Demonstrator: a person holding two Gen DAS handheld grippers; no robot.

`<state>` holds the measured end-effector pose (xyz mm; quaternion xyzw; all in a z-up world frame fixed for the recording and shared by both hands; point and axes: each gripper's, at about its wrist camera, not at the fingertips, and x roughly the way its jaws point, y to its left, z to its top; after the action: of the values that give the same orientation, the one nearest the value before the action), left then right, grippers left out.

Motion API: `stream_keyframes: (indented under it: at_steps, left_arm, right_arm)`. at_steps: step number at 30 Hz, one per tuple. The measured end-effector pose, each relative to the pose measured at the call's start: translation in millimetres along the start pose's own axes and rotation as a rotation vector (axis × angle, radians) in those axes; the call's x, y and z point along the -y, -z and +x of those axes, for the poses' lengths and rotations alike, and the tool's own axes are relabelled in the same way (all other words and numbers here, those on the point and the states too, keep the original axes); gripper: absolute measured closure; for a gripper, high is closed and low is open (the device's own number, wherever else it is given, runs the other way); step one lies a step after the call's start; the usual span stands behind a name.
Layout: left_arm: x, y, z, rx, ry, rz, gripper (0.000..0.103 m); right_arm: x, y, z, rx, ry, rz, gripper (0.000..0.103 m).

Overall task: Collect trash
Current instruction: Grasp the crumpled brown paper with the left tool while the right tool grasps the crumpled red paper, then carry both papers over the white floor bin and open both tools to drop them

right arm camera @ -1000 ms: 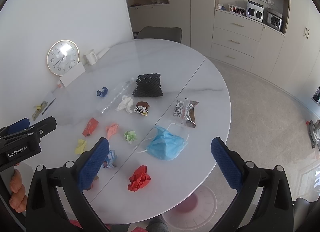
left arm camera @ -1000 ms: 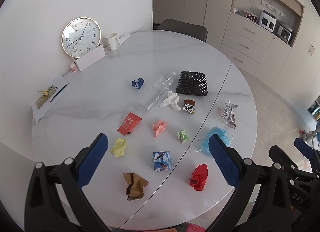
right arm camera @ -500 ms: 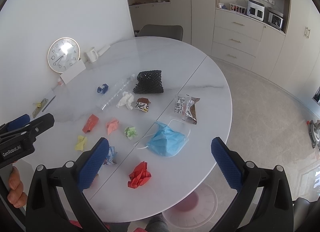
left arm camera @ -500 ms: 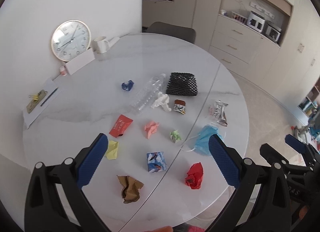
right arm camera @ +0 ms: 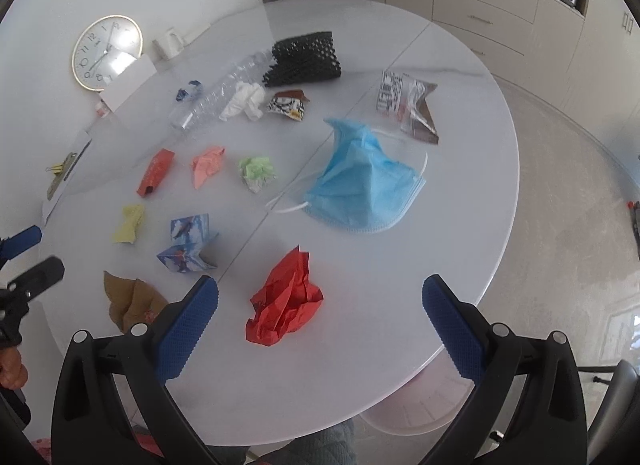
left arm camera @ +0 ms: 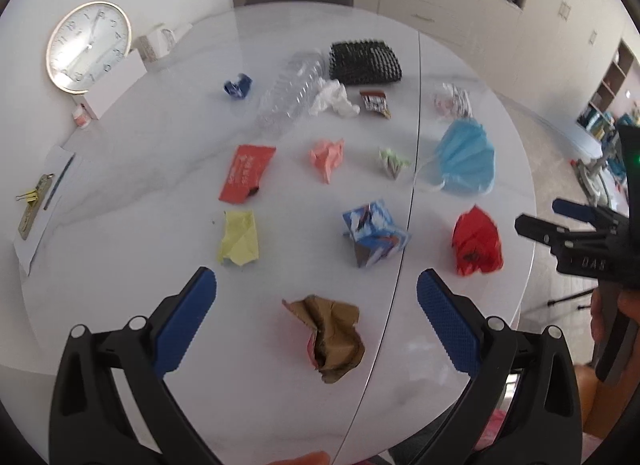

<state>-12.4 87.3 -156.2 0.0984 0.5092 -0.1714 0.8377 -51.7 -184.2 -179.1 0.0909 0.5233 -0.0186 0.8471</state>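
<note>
- Left gripper (left arm camera: 316, 307) hangs spread wide over the near edge of the white table (left arm camera: 160, 153), gripping nothing.
- Right between its blue pads (left arm camera: 186, 323) lies the brown crumpled paper (left arm camera: 330, 335), untouched.
- Just ahead of those fingers: the blue printed carton (left arm camera: 374, 235), with the yellow paper wad (left arm camera: 239, 238) off to the left-finger side and the red packet (left arm camera: 247, 178) beyond that.
- Right gripper (right arm camera: 320, 311), jaws parted and empty, frames the red crumpled paper (right arm camera: 286, 307), which sits between the fingertips, nearer the left one.
- Beyond its fingers, the blue face mask (right arm camera: 362, 185) sprawls just past the table's seam.
- Farther out: green wad (right arm camera: 258, 173), pink wad (right arm camera: 206, 165), white tissue (right arm camera: 244, 101) touching the clear bottle (right arm camera: 218, 95), and the black mesh piece (right arm camera: 304, 61).
- Far left of everything, the wall clock (right arm camera: 106, 53) leans at the table's back.
</note>
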Motion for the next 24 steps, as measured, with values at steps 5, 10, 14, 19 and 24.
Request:
stream_keyframes:
  at_steps: [5,10,14,19,24]
  left_arm:
    - [4.7,19.6,47.2,-0.082,0.056,0.085,0.009]
    - [7.7,23.3,87.9,-0.140,0.060,0.151,0.022]
    - [8.4,25.0,100.1,-0.172,0.075,0.204,0.040]
    - [6.0,25.2,96.1,-0.146,0.102,0.180,0.048]
    - [16.6,31.0,89.7,-0.146,0.142,0.084,0.053]
  right_arm:
    - [-17.6,12.5,34.4,-0.051,0.082,0.007,0.007]
    - [-30.6,9.6,71.1,-0.102,0.139,-0.006,0.048]
    - [-26.2,10.0,73.5,-0.115,0.120,0.045,0.065]
    - [7.2,22.4,34.4,-0.093,0.036,0.158,0.067]
    - [60.7,45.4,-6.9,-0.106,0.074,0.146,0.067]
